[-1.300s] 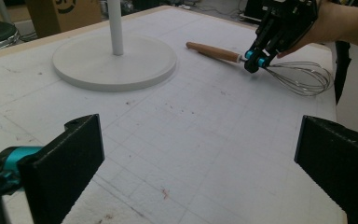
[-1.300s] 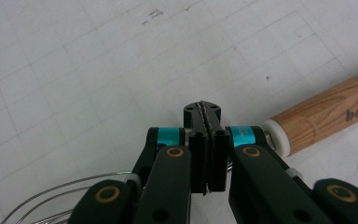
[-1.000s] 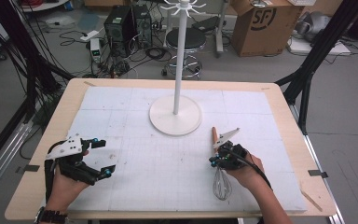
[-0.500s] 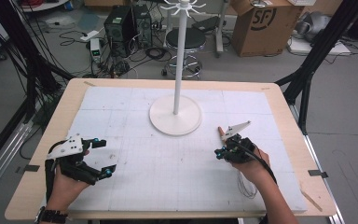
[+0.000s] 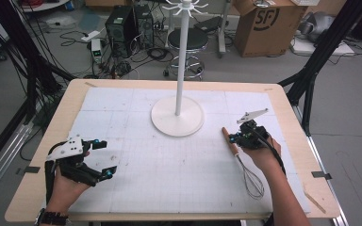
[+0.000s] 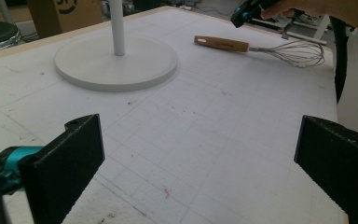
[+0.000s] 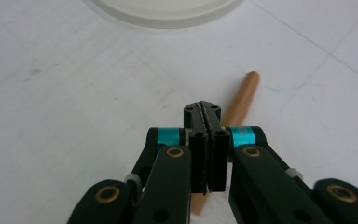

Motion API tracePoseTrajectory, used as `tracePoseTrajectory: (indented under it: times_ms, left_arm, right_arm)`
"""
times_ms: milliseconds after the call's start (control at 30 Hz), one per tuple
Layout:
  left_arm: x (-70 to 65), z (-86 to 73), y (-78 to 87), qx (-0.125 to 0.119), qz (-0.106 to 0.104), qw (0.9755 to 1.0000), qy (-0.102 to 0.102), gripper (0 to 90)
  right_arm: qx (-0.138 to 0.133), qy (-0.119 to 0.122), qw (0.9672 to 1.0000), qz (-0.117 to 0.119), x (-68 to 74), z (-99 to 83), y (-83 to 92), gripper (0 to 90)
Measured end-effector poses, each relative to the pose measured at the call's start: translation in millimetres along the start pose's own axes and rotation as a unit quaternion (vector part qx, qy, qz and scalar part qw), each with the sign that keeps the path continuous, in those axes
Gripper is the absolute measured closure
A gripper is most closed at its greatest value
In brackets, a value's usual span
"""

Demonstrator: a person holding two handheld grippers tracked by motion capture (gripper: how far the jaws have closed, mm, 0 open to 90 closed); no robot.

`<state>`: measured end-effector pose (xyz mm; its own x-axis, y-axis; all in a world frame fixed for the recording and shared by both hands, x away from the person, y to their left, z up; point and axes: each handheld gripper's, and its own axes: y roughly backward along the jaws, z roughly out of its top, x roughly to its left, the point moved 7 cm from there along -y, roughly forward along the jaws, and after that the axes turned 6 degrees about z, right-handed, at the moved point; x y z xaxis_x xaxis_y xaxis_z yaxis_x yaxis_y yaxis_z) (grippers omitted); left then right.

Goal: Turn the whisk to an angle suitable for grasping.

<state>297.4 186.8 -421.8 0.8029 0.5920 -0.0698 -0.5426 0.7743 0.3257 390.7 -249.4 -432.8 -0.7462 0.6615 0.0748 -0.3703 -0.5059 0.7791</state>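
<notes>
Lighting: bright, even, overhead; soft faint shadows on the white surface (image 5: 169,165). Glare: none. Quality: high view slightly soft and grainy. Right gripper view: near tool (image 7: 204,115) sharp, far background blurred.

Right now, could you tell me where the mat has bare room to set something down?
The mat's middle, between the left gripper and the whisk, lies bare, as does the far left corner beside the stand base. It is crowded at the right, around the right gripper.

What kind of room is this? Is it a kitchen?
Probably not a kitchen, more likely a lab or workshop. Cables and a computer tower sit on the floor, a cardboard box stands behind, and the whisk lies on a gridded work table.
</notes>
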Motion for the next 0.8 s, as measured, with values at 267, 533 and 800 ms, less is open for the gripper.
tracePoseTrajectory:
  times_ms: [267,533,800]
  left_arm:
    - [0.3,-0.8,-0.7,0.001,0.000,1.0000,0.001,2.0]
    - [3.3,-1.8,1.4,0.000,0.003,1.0000,0.005,2.0]
    - [3.2,-1.5,1.4,0.000,0.002,1.0000,0.004,2.0]
  right_arm:
    - [0.033,-0.041,0.9982,-0.029,-37.5,3.9,-17.2,90.0]
    - [0.064,-0.060,0.9957,-0.032,-55.1,-2.3,-41.4,90.0]
    - [0.082,-0.061,0.9947,-0.004,-46.4,-3.4,-52.9,90.0]
